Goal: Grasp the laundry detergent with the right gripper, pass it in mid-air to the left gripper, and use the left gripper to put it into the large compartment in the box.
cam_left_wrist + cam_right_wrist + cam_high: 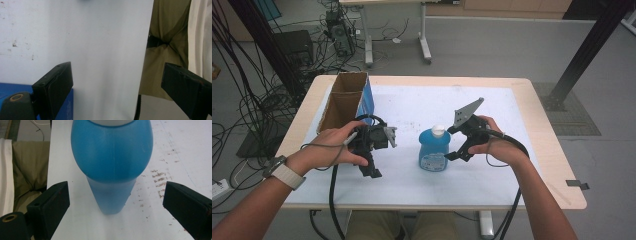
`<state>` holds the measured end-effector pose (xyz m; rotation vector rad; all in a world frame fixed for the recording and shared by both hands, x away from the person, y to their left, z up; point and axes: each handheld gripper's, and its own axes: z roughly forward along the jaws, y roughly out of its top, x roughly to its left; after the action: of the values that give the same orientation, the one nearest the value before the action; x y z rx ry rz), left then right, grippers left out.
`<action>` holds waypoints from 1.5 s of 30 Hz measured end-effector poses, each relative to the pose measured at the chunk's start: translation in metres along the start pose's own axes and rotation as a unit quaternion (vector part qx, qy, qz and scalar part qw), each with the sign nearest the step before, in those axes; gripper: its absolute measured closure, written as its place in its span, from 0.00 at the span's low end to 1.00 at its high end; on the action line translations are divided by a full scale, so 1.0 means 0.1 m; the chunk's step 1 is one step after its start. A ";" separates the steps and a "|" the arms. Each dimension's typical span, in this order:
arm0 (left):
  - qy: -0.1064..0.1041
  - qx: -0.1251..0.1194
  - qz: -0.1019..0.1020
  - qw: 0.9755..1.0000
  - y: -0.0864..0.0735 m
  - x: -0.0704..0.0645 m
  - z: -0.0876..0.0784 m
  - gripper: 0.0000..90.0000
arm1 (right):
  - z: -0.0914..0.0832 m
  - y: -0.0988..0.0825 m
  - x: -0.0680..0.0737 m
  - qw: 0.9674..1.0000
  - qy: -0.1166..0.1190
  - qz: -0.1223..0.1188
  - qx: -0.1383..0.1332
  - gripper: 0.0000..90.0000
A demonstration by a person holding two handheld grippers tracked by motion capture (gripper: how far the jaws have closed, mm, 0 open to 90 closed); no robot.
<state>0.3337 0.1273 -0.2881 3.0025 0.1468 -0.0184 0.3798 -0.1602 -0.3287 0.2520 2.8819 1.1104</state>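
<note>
Blue bottle (433,150) — upright, long axis vertical, dead ahead between the wide-spread, empty jaws of the right gripper (455,151); left gripper (373,170) farther, likewise wide.

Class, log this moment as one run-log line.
right hand-held gripper: open, beside blue bottle | left hand-held gripper: open, empty | bottle: upright on table

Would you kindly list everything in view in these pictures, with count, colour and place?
bottle: one, blue with a white cap, upright mid-table between the claws
cardboard box: one, brown with a blue side, open, at the table's left rear
table: one, pale wood with a white sheet on top
cables: many, black, on the floor at left
left claw: one, black, open, nothing between its jaws, left of the bottle
right claw: one, black, open, beside the bottle without touching it
</note>
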 end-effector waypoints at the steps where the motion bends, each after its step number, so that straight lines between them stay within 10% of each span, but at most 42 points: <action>1: 0.000 -0.001 -0.002 1.000 0.00 0.00 0.00 0.12 | 0.00 0.00 0.00 1.000 0.001 0.000 0.000 0.08; 45: -0.001 0.002 -0.006 1.000 0.00 0.02 0.01 0.12 | 0.02 -0.02 0.01 1.000 0.002 -0.001 -0.004 0.08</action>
<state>0.3356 0.1274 -0.2893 3.0045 0.1661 -0.0226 0.3785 -0.1600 -0.3312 0.2462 2.8798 1.1226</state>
